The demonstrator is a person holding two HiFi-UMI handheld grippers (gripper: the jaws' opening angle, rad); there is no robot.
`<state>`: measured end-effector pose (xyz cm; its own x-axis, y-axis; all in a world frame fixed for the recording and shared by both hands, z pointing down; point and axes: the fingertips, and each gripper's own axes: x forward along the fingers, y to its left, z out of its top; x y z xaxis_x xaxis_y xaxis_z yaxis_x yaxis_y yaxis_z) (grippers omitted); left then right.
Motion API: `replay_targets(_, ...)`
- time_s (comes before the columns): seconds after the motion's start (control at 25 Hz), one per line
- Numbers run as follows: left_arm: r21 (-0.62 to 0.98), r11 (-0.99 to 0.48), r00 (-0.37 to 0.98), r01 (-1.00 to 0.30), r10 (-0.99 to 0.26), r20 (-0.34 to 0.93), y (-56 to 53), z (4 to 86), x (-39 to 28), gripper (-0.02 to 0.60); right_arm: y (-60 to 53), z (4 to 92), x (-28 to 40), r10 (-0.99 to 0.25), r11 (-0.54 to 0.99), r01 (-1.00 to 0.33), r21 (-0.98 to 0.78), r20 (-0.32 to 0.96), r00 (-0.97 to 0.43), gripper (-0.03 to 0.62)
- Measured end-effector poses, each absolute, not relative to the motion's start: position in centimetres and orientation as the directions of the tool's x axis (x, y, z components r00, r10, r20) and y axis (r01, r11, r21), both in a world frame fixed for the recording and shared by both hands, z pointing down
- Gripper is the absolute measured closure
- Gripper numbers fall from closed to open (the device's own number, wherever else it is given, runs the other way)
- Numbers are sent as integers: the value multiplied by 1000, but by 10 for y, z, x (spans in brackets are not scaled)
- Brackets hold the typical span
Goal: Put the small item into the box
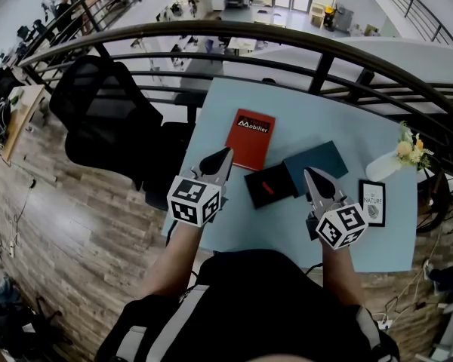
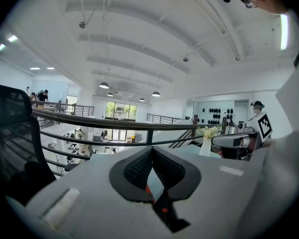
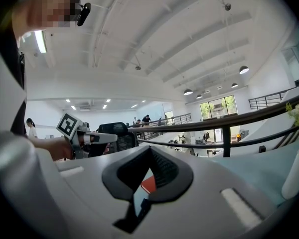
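Observation:
A small red item [image 1: 266, 185] lies on a black square box part [image 1: 272, 185] in the middle of the light blue table [image 1: 234, 225]. A dark teal box part [image 1: 317, 164] touches its right side. My left gripper [image 1: 226, 152] is shut and empty. It points at the near left corner of a red book [image 1: 250, 136], left of the black part. Just right of the black part, over the teal part's near edge, is my right gripper [image 1: 309, 173], shut and empty. Each gripper view shows its own tips closed: left gripper [image 2: 152, 149], right gripper [image 3: 150, 148].
A white vase with flowers [image 1: 396, 158] and a framed card [image 1: 373, 201] stand at the table's right side. A black office chair [image 1: 106, 115] sits left of the table. A dark railing [image 1: 287, 40] runs behind the table's far edge.

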<state>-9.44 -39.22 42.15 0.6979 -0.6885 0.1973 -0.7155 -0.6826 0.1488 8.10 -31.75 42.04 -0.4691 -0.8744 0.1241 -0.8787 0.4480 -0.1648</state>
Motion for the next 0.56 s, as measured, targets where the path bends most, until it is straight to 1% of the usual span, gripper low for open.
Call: replay_targets(0.56,152,-686,702,-712,-683,203,-386,425,-93,578,-313,427,78,-865,457,-871,-182,137,-482,595)
